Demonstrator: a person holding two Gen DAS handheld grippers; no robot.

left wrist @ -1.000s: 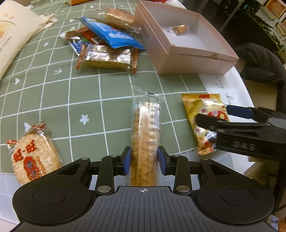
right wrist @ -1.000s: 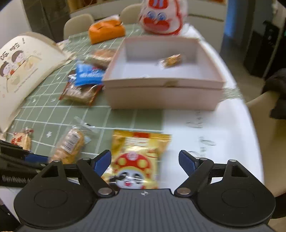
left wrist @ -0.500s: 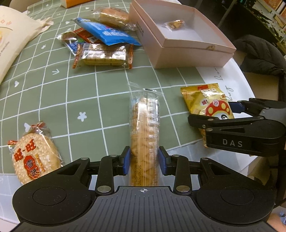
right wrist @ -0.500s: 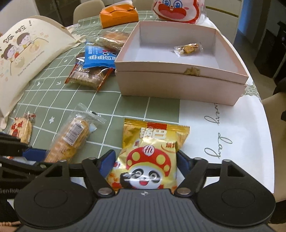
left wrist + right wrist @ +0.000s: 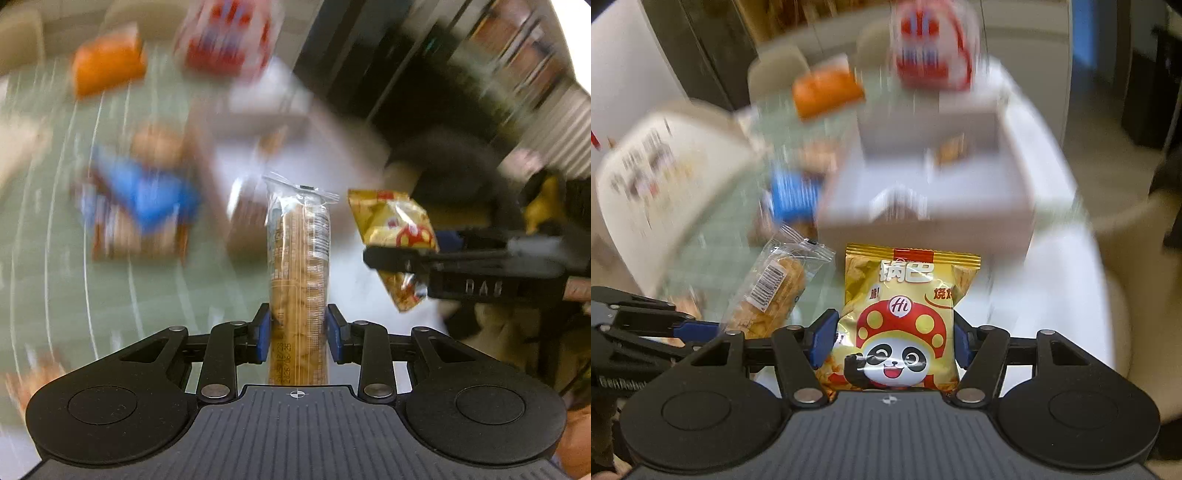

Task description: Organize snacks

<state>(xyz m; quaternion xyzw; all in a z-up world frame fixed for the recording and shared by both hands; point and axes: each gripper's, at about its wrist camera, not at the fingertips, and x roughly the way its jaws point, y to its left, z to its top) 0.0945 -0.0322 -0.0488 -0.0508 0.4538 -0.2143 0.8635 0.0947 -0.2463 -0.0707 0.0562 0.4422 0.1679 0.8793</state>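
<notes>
My left gripper (image 5: pixel 298 328) is shut on a long clear pack of biscuits (image 5: pixel 299 266) and holds it up above the table. The pack also shows in the right wrist view (image 5: pixel 768 295). My right gripper (image 5: pixel 892 343) is shut on a yellow panda snack bag (image 5: pixel 905 314), lifted off the table; the bag also shows in the left wrist view (image 5: pixel 399 236). The open pink box (image 5: pixel 923 206) lies ahead, blurred, with one small snack (image 5: pixel 949 147) inside.
Blurred on the green checked cloth (image 5: pixel 55 258): a blue packet (image 5: pixel 147 199) and other snack packs, an orange pouch (image 5: pixel 107 62), a red-and-white bag (image 5: pixel 225 40), a cream bag (image 5: pixel 657 177). A dark chair (image 5: pixel 454 162) stands right of the table.
Both grippers have lifted their snacks off the table and swung forward toward the box. The view is now blurred by fast motion.
</notes>
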